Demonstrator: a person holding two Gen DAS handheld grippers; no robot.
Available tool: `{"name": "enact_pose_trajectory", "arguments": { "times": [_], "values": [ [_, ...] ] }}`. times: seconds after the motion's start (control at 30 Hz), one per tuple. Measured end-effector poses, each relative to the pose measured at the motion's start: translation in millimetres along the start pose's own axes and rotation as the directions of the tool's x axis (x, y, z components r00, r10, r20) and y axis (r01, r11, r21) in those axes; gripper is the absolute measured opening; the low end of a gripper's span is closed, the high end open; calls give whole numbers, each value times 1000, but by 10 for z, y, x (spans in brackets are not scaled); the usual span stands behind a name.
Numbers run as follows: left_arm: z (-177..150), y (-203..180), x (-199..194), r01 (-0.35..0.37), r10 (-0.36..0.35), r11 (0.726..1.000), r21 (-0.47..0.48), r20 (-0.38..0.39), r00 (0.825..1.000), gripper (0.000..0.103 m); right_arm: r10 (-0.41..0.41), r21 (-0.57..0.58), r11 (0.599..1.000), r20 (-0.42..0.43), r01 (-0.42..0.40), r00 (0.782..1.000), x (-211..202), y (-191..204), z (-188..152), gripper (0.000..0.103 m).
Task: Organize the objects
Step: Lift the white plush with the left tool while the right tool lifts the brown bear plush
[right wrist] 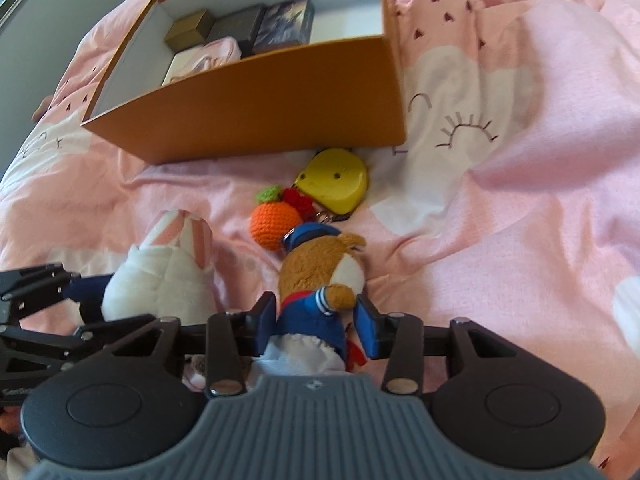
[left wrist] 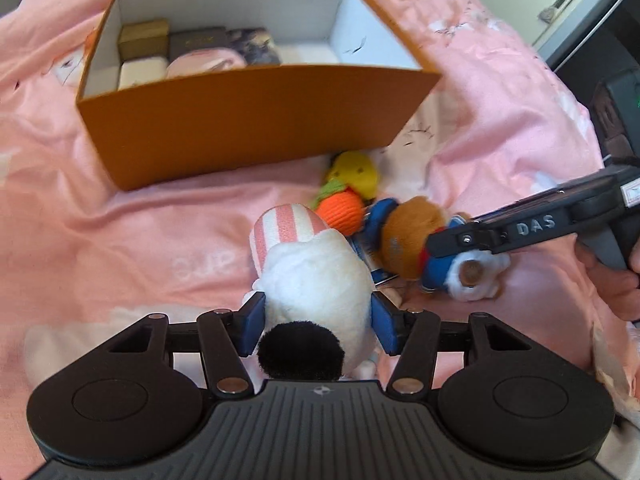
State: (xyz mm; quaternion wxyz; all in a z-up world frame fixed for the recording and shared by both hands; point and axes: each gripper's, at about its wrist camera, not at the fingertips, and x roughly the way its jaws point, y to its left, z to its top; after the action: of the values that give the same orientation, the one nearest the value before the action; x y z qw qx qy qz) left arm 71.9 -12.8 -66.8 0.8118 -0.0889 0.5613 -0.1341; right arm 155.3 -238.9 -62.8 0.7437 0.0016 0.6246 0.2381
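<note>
My left gripper [left wrist: 318, 322] is shut on a white plush rabbit [left wrist: 316, 276] with pink-striped ears and a black tail; the rabbit also shows in the right wrist view [right wrist: 160, 280]. My right gripper [right wrist: 316, 322] has its blue pads on either side of a brown plush bear in a blue sailor suit [right wrist: 316, 280], the left pad touching, the right pad a little apart. The bear also shows in the left wrist view [left wrist: 412, 240]. An orange crocheted fruit [right wrist: 274, 220] and a yellow charm [right wrist: 334, 180] lie beyond, before an orange open box [left wrist: 256, 120].
The box [right wrist: 280, 100] holds several small boxes at its left end [left wrist: 180, 48]; its right end shows bare white floor. All rests on a rumpled pink bedspread [right wrist: 500, 220]. A door and dark furniture [left wrist: 616, 92] stand at the far right.
</note>
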Motion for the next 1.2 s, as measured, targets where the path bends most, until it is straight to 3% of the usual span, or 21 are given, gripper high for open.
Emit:
{"name": "enact_pose_trajectory", "arguments": {
  "times": [0.2,0.47,0.57,0.67,0.8,0.97,1.2],
  "values": [
    [-32,318,252,69,-76,982,-177,-29,997,66,-12,13,1000,-21,12,1000,122,-26,-24,44],
    [-47,382,353,95,-103,964,-250,-21,994,69,31,64,998,-42,-28,999,282,-118,-123,42],
    [-58,461,446,127,-145,940,-317,-35,989,74,27,30,999,-19,-26,999,236,-57,-153,41],
    [-107,492,514,161,-185,917,-365,-31,982,71,14,-10,1000,-6,-14,1000,214,12,-194,41],
    [-129,398,408,145,-151,935,-324,5,988,69,1,-24,1000,9,0,1000,196,43,-228,41],
    [-109,211,188,95,-84,975,-201,64,994,69,6,-28,1000,36,-5,999,86,84,-245,40],
    [-46,87,-128,104,-87,988,-112,146,985,68,54,-22,998,111,-52,992,-238,165,-209,40]
  ]
}}
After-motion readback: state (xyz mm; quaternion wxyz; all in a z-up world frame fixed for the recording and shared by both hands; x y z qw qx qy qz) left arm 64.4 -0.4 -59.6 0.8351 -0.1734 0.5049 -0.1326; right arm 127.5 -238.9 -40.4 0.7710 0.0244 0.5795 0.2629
